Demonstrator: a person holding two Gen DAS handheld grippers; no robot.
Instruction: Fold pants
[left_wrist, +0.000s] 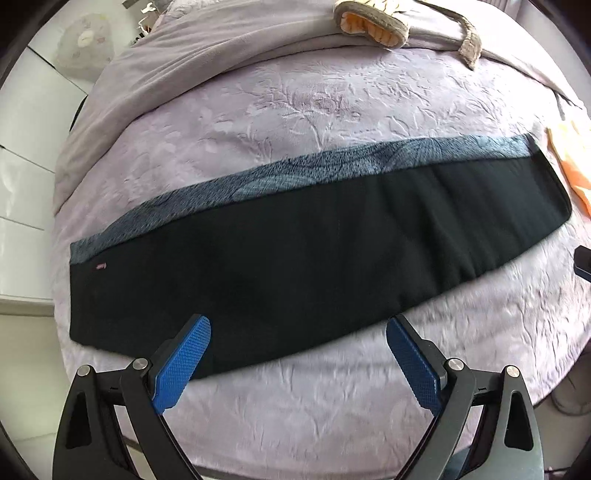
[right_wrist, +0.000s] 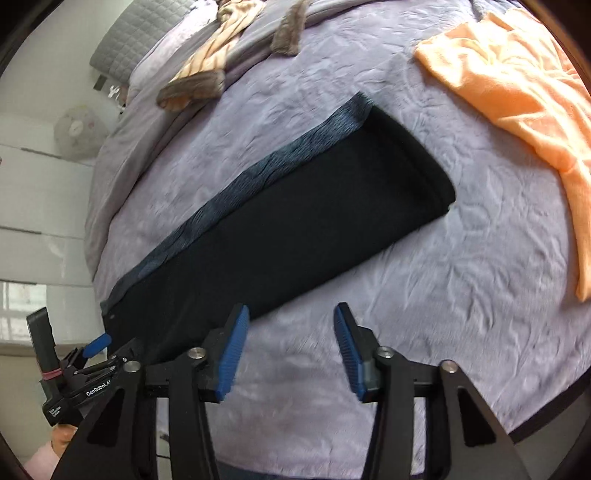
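While the pants (left_wrist: 314, 236) lie flat on the bed (left_wrist: 295, 103), folded long into one dark strip with a grey-blue edge along the far side, both tongs hang above the bed's near part.

Only the left view shows the whole strip from end to end, with a tiny pink tag (left_wrist: 100, 266) at its left end. Only the right view shows the big orange cloth (right_wrist: 517, 96) spread out to the right of the pants, not touching them; the left view gets just a corner of it. The right view also shows a striped garment (right_wrist: 207, 70) far behind the pants, a fan (right_wrist: 79, 131) off to the left of them, and the left tongs (right_wrist: 96, 345) at the pants' near left end.

Left tongs (left_wrist: 298, 354) are wide open and hold nothing. The left pad sits in front of the pants' near edge; touching or not, I cannot tell.

Right tongs (right_wrist: 291, 347) are about half open and hold nothing, with bare bed between the pads.
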